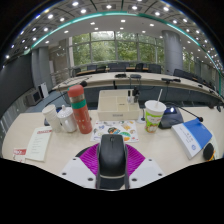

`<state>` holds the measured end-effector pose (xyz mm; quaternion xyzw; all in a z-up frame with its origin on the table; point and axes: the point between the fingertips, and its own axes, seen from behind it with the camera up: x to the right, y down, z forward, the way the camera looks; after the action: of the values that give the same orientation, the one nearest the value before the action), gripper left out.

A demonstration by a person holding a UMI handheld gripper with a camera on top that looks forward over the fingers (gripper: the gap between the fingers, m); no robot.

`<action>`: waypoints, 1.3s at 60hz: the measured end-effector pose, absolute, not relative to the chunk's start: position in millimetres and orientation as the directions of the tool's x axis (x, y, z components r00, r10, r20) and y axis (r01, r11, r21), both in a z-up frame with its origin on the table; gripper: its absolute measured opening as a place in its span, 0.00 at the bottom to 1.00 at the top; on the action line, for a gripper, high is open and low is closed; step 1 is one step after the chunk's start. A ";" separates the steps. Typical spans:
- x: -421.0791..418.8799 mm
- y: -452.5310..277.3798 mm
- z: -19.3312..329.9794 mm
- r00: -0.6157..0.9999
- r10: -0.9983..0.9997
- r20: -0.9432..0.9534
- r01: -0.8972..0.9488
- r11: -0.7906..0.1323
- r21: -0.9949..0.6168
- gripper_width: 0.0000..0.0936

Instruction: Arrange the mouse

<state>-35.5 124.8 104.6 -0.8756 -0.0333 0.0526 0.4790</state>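
Gripper view: a black mouse (111, 160) is seen between the two fingers of the gripper (111, 172), the purple pads (88, 158) flanking it closely on both sides, low over the pale table (160, 150). Whether the pads press on it or merely stand beside it cannot be told. The carrying or placing step is judged to be in hand; next, a free spot on the table must be picked and the mouse set down squarely. Beyond the fingers, an orange bottle with a red cap (79, 109) is seen upright, and a white-and-green cup (153, 115) with a straw; their contents cannot be made out.
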 end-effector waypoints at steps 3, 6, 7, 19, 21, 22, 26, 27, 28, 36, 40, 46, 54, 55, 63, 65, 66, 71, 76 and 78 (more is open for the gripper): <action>-56.3 130.0 86.7 0.993 0.108 -0.054 0.017 -0.563 -0.826 0.34; -72.1 132.3 64.0 0.994 0.104 -0.042 0.028 -0.594 -0.804 0.34; -74.9 131.1 55.5 0.994 0.103 -0.041 0.029 -0.601 -0.799 0.34; -92.3 130.9 -11.9 0.999 0.043 -0.005 0.025 -0.675 -0.737 0.43; -91.3 134.1 -8.5 0.999 0.039 0.001 0.027 -0.659 -0.752 0.47; -91.7 133.3 -7.6 0.999 0.039 0.003 0.028 -0.657 -0.754 0.48; -90.4 125.1 -8.0 0.999 0.032 0.006 0.026 -0.678 -0.735 0.59; -90.0 122.9 -6.1 1.000 0.028 0.004 0.022 -0.680 -0.733 0.66; -90.0 120.7 -3.2 1.000 0.026 0.003 0.020 -0.679 -0.733 0.74; -85.1 90.4 39.3 1.000 0.003 0.021 0.018 -0.657 -0.754 0.92; -85.0 65.9 68.5 0.999 0.000 0.035 0.027 -0.645 -0.764 0.92; -88.9 17.2 113.8 0.999 0.000 0.037 0.029 -0.630 -0.776 0.92; -92.6 -57.5 166.5 0.999 0.000 0.047 0.037 -0.602 -0.798 0.91; -92.5 -66.3 170.8 0.999 0.000 0.050 0.040 -0.598 -0.801 0.91; -95.6 -142.2 199.4 0.999 0.004 0.046 0.039 -0.578 -0.815 0.91; -97.0 -159.4 204.4 0.999 0.004 0.037 0.033 -0.573 -0.819 0.91; -97.1 -168.3 206.5 0.999 0.003 0.033 0.029 -0.571 -0.820 0.91; -99.7 -213.2 218.7 1.000 0.001 0.029 0.024 -0.562 -0.827 0.91; -103.9 -250.2 227.5 1.000 0.006 0.028 0.026 -0.553 -0.833 0.91; -106.3 -261.1 231.5 1.000 0.011 0.024 0.026 -0.549 -0.835 0.91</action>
<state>-106.3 -261.1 231.5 -0.8801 -0.0104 -0.0081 0.4745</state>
